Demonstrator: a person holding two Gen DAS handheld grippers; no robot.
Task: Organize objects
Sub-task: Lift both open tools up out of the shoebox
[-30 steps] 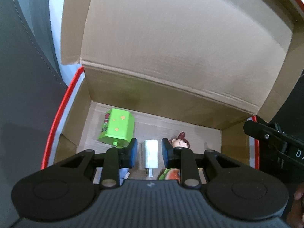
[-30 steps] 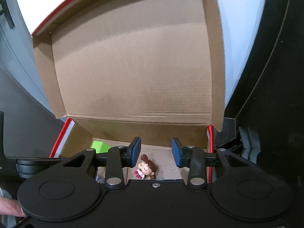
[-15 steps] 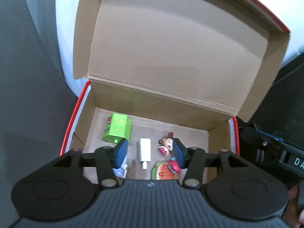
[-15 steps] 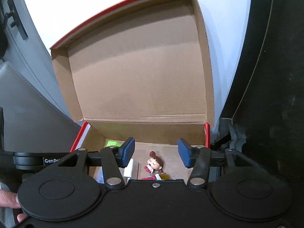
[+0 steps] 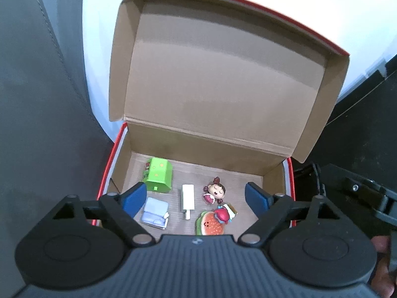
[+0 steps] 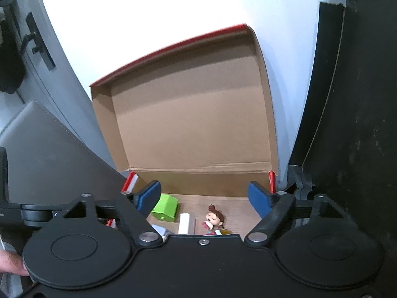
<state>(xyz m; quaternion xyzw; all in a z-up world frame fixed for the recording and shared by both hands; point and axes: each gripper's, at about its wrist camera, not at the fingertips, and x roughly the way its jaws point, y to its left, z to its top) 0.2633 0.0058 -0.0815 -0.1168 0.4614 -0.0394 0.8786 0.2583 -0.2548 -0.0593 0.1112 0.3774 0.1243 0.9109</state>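
In the open cardboard box (image 5: 158,154), from left to right, lie a green block (image 5: 159,175) above a pale blue toy (image 5: 154,213), a white adapter (image 5: 187,197), and a doll figure (image 5: 215,191) above a burger toy (image 5: 209,224). The left gripper (image 5: 196,197) and the right gripper (image 6: 203,198) hang above them, jaws just spread wide, nothing between the pads.

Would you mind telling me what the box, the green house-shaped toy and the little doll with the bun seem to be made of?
Box: corrugated cardboard, matt brown inside, with faint ribbing and fold creases; the outside edge is printed red.
Green house-shaped toy: probably moulded plastic, with a smooth, even colour and a slight sheen.
Doll: likely painted plastic or vinyl, glossy with crisp painted features; which of these I cannot tell.
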